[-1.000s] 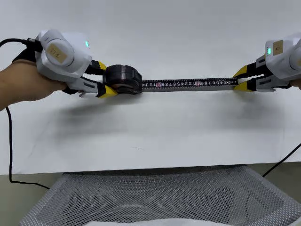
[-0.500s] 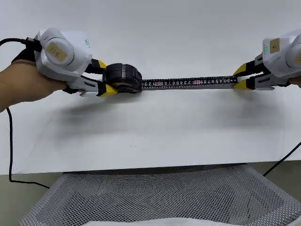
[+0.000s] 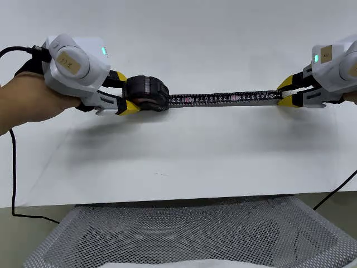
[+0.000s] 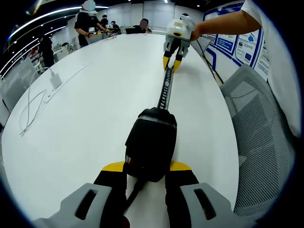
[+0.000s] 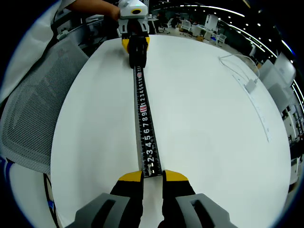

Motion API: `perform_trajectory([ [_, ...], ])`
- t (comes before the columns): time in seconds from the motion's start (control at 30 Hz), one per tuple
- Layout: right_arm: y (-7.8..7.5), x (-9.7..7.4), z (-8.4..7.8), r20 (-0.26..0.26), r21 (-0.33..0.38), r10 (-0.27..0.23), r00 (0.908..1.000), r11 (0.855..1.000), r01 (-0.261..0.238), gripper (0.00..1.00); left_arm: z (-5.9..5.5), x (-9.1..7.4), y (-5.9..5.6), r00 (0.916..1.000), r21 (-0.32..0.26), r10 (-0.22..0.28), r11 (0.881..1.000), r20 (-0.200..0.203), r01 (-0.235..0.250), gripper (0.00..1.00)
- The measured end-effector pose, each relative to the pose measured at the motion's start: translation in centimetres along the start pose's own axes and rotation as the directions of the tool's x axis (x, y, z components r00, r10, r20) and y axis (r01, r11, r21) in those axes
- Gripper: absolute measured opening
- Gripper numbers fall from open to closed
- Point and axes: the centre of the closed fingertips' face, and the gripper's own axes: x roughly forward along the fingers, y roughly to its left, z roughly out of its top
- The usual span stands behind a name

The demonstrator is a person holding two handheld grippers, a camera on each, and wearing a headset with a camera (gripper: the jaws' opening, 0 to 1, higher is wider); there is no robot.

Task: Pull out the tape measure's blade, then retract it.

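Note:
The black tape measure case [image 3: 146, 92] sits just above the white table, and my left gripper [image 3: 126, 93] is shut on it; in the left gripper view the case [image 4: 151, 142] lies between the yellow-tipped jaws. The black blade [image 3: 223, 99] with white numbers runs level to the right. My right gripper [image 3: 286, 92] is shut on the blade's end. In the right gripper view the blade [image 5: 144, 123] stretches from my right gripper [image 5: 152, 177] away to the case [image 5: 138, 48] held by the left gripper [image 5: 134, 40].
The white table [image 3: 184, 156] spreads under both grippers. A grey mesh chair [image 3: 189, 234] stands at its near edge. A white cable and charger [image 4: 47, 88] lie off to one side. People sit at the table's far end [image 4: 95, 21].
The case and left gripper shifted very slightly; the blade stays pulled out at about the same length. The right gripper holds its place.

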Motion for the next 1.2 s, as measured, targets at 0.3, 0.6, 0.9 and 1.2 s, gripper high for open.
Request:
perform_trajectory([
  [0.3, -0.1, 0.0, 0.0, -0.011, 0.018, -0.005, 0.9999, 1.0, 0.005, 0.12, 0.0, 0.0, 0.0, 1.0, 0.007, -0.001, 1.0, -0.005, 0.001, 0.27],
  [0.6, -0.2, -0.2, -0.1, -0.006, 0.05, -0.019, 0.9998, 0.999, 0.02, 0.2, -0.6, 0.1, -0.1, 0.9996, 0.023, 0.001, 1.0, -0.03, 0.0, 0.35],
  [0.9, -0.1, -0.4, 0.1, 0.002, 0.059, -0.027, 0.9996, 0.998, 0.027, 0.2, -0.4, 0.0, 0.0, 0.9999, 0.009, 0.005, 1.0, -0.016, -0.005, 0.36],
  [1.2, 0.0, -1.0, 1.4, 0.083, 0.174, -0.048, 0.9954, 0.984, 0.032, 0.26, 0.0, -0.8, 0.4, 0.9997, -0.019, 0.023, 1.0, 0.008, -0.022, 0.4],
])
